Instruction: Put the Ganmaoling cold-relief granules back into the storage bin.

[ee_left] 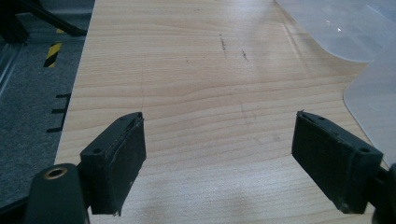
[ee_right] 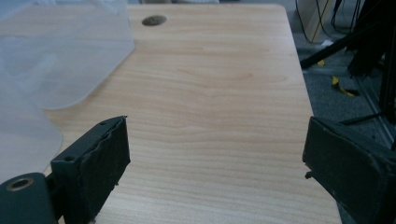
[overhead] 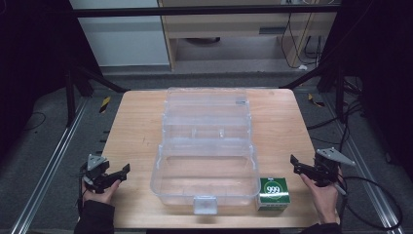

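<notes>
Bare table flanks, clear open box mid-table, green carton beside it

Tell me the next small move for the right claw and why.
Probably swing the right claw left and down toward the green box marked 999. Its jaws stand open with nothing between them, and the box sits on the table beside the open clear plastic case, nearest that claw.

wooden table (scuffed), grey floor, black cables
</notes>
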{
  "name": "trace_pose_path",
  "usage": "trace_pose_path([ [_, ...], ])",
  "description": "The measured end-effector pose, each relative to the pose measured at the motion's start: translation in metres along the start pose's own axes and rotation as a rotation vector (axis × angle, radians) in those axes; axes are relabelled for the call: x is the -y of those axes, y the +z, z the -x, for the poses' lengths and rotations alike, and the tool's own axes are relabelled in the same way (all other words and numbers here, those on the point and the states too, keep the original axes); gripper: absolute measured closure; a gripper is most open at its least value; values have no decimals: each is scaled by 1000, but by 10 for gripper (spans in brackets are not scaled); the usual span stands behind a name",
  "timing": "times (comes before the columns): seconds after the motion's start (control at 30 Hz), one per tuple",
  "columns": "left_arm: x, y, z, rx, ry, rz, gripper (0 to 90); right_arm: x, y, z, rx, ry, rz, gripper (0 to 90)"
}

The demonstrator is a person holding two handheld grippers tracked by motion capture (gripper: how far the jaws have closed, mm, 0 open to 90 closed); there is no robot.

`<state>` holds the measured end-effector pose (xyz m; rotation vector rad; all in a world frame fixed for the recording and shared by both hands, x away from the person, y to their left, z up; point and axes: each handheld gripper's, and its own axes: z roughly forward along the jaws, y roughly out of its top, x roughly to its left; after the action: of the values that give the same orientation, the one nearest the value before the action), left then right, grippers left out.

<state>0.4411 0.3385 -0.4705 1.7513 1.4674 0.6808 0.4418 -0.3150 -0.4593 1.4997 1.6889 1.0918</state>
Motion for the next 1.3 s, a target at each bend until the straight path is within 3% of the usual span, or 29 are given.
trace_pose_path([
  [0.4,0,0,4,0,25,-11,177,-17,-16,-9,-47,-42,26,47],
  [0.63,0,2,6,-1,33,-27,177,-37,-29,-17,-114,-122,35,63],
  [0.8,0,3,7,2,35,-37,177,-51,-36,-22,-170,-148,44,76],
  [1.3,1,6,10,6,51,-53,183,-78,-41,-44,-267,-324,-29,57],
])
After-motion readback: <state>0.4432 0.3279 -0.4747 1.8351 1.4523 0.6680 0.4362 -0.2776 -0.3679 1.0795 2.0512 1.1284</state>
